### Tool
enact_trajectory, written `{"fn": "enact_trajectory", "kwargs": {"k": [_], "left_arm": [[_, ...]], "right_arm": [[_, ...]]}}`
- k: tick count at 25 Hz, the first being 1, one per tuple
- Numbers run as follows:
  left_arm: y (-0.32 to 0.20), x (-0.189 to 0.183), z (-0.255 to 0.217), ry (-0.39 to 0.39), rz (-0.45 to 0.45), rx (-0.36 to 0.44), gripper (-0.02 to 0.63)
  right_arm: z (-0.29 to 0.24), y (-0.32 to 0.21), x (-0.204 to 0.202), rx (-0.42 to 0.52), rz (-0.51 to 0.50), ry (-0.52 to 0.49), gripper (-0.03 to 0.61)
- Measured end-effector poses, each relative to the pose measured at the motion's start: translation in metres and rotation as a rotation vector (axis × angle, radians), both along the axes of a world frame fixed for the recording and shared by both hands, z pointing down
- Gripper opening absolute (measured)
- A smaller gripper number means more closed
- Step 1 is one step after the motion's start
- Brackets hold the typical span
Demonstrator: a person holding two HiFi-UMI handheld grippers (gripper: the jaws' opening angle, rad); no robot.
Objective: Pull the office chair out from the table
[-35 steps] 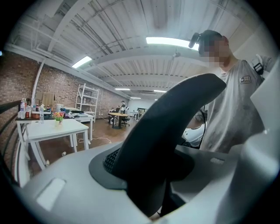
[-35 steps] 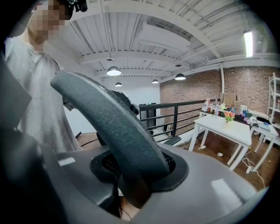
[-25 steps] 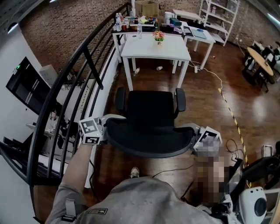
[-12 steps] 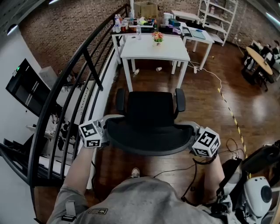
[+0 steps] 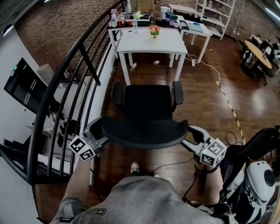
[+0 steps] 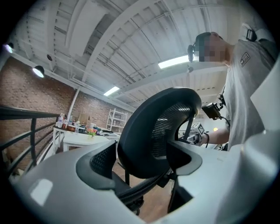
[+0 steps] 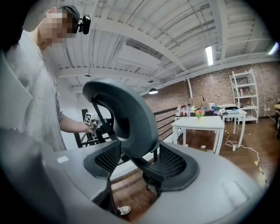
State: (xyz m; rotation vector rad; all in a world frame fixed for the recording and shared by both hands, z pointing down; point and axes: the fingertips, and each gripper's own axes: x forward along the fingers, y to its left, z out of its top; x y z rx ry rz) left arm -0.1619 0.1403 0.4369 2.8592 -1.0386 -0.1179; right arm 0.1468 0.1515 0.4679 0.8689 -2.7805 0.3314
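The black office chair (image 5: 148, 105) stands on the wood floor, well out from the white table (image 5: 151, 41). Its curved mesh backrest (image 5: 144, 132) faces me. My left gripper (image 5: 97, 134) is at the backrest's left end and my right gripper (image 5: 194, 134) at its right end. Both have just been opening. In the left gripper view the backrest's edge (image 6: 153, 131) still lies between the wide jaws of the left gripper (image 6: 144, 162), and the pads (image 6: 98, 159) stand off it. The right gripper view shows the same: backrest (image 7: 127, 118) inside the right gripper (image 7: 136, 165), with its pads (image 7: 173, 164) clear.
A black railing (image 5: 65, 87) runs along the left, with a dark monitor (image 5: 24, 85) beyond it. Behind the white table stand a cluttered table (image 5: 131, 19) and a shelf (image 5: 221, 13). A cable (image 5: 205, 68) and striped floor tape (image 5: 229, 107) lie to the right. Gear (image 5: 258, 188) sits at bottom right.
Both grippers have let go of the backrest ends, spread their jaws and swung outward and back toward me. The chair keeps its distance from the table.
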Motion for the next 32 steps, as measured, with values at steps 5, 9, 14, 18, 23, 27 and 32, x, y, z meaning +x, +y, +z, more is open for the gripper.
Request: {"fn": "enact_trajectory", "kwargs": {"k": [5,9,14,18,23,27,32], "left_arm": [[0.041,-0.005,0.033,-0.003,-0.021,-0.098,0.326],[0.085,0.028,0.065,0.009,0.065,-0.194,0.241],[0.128,0.084,0.098,0.021,0.209,-0.287,0.004],[0.149,0.119,0.113,0.002,0.296,-0.334,0.003],[0.155,0.136,0.119,0.012,0.335,-0.339,0.003],[0.147,0.137,0.114,0.003,0.325,-0.333,0.003],[0.144,0.138,0.114,0.012,0.328,-0.322,0.003]], "right_arm": [[0.026,0.036,-0.001,-0.067,-0.024,0.024,0.284],[0.055,0.072,-0.027,-0.144,-0.112,0.036,0.270],[0.086,0.117,-0.069,-0.220,-0.251,0.050,0.146],[0.101,0.139,-0.089,-0.245,-0.318,0.071,0.008],[0.109,0.145,-0.094,-0.244,-0.336,0.095,0.006],[0.107,0.138,-0.092,-0.229,-0.326,0.093,0.006],[0.103,0.134,-0.091,-0.214,-0.315,0.082,0.006]]}}
